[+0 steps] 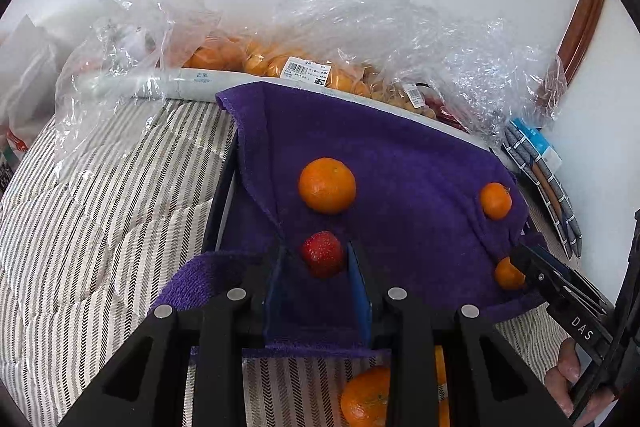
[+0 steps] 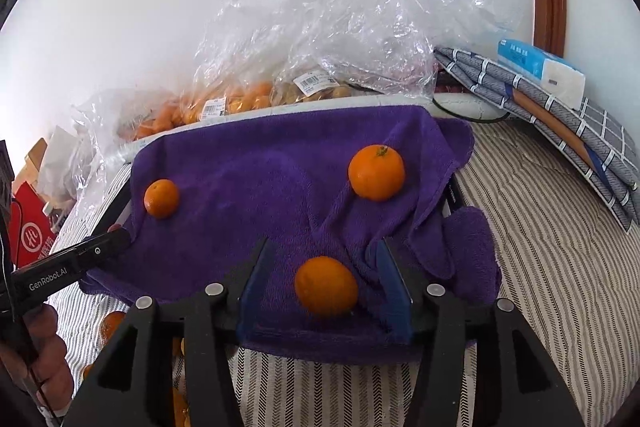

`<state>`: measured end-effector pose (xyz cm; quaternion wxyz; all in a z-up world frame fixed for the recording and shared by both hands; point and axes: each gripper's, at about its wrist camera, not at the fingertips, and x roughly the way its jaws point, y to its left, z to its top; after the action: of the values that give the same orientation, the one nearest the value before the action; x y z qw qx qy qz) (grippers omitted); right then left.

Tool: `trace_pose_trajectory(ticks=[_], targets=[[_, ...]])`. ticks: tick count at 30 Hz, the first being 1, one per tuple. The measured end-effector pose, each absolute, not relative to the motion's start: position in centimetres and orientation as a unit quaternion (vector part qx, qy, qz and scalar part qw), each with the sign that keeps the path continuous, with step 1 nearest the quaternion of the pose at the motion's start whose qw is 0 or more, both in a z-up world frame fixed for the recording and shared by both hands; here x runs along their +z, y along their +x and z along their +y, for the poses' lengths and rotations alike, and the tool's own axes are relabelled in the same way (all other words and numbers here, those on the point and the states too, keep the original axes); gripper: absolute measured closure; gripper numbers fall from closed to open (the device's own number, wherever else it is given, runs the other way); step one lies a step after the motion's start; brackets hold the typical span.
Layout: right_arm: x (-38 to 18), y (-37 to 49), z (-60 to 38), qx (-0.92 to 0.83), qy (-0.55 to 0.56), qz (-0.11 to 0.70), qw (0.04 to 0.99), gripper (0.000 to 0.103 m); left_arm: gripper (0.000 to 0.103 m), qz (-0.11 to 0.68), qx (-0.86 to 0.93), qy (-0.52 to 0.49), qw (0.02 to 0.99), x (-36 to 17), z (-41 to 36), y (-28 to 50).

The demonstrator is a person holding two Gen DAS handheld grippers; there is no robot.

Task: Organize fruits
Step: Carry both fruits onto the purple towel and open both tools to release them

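A striped quilted bed cover [image 1: 100, 227] is seen at far left, with a crumpled clear plastic bag [image 1: 132, 39] behind it and a pale tube printed "mango" [image 1: 200, 79]. A purple terry towel [image 1: 400, 155] is draped over a black-framed tray, its frame largely hidden. The left hand-held gripper [image 1: 318, 259] is held wide apart, with a red strawberry [image 1: 322, 253] lying on the towel between its blue pads, not clamped. A large round orange [image 1: 327, 185] rests just beyond it, and a smaller mandarin [image 1: 495, 200] lies further right. Bagged oranges with barcode price labels [image 1: 306, 69] are stacked against the white wall. The right hand-held gripper [image 2: 326, 283], marked "DAS" on one side, is likewise spread wide around a loose mandarin [image 2: 326, 285] on the towel. The other gripper's arm reads "GenRobot.AI" in the right wrist view. Folded grey checked cloth [image 2: 560, 115] and a blue-and-white tissue pack [image 2: 540, 67] sit at far right; its print is unreadable. More oranges [image 1: 366, 395] are partly cut off under the gripper body.
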<state>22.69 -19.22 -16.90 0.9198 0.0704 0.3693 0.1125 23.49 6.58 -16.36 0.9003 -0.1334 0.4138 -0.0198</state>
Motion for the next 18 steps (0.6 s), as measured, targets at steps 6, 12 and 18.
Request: trace_pose_trajectory(ticks=[6, 12, 18], targets=[[-16.2, 22.0, -19.3, 0.112, 0.067, 0.352, 0.927, 0.048, 0.071, 0.398, -0.017, -0.138, 0.907, -15.9, 6.8, 23.1], [-15.8, 21.4, -19.0, 0.112, 0.06, 0.339, 0.932, 0.048, 0.07, 0.375, -0.015, -0.139, 0.916, -15.2, 6.9, 22.5], [-15.5, 21.1, -19.1, 0.103, 0.053, 0.325, 0.939, 0.048, 0.07, 0.357, -0.002, -0.127, 0.925, -14.6, 6.8, 22.1]])
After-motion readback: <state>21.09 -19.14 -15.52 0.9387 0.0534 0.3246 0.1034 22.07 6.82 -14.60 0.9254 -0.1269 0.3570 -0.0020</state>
